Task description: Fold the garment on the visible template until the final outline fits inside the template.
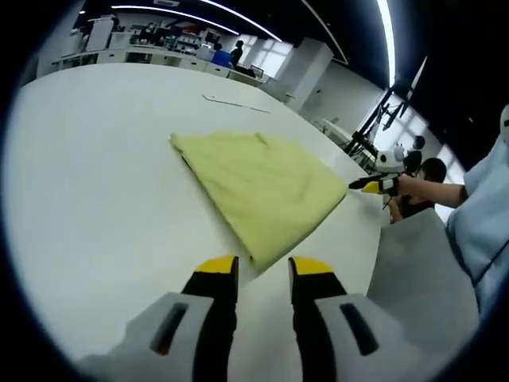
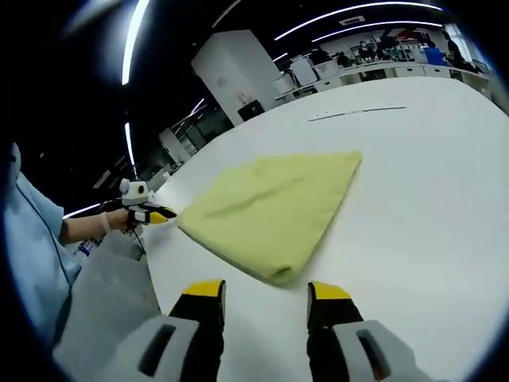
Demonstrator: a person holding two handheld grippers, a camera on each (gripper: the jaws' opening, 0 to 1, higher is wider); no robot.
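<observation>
A yellow garment lies folded into a flat, roughly triangular shape on the white table. My left gripper stands open just short of its near corner, nothing between the yellow-tipped fingers. In the left gripper view the right gripper, held by a hand, sits at the garment's right corner by the table edge. In the right gripper view the garment lies ahead of my open right gripper, its near fold just beyond the tips. The left gripper shows at the cloth's left corner.
A thin dark line marks the table beyond the garment, seen also as the line. The table edge runs close to the person in a light blue shirt. Desks and people stand far behind.
</observation>
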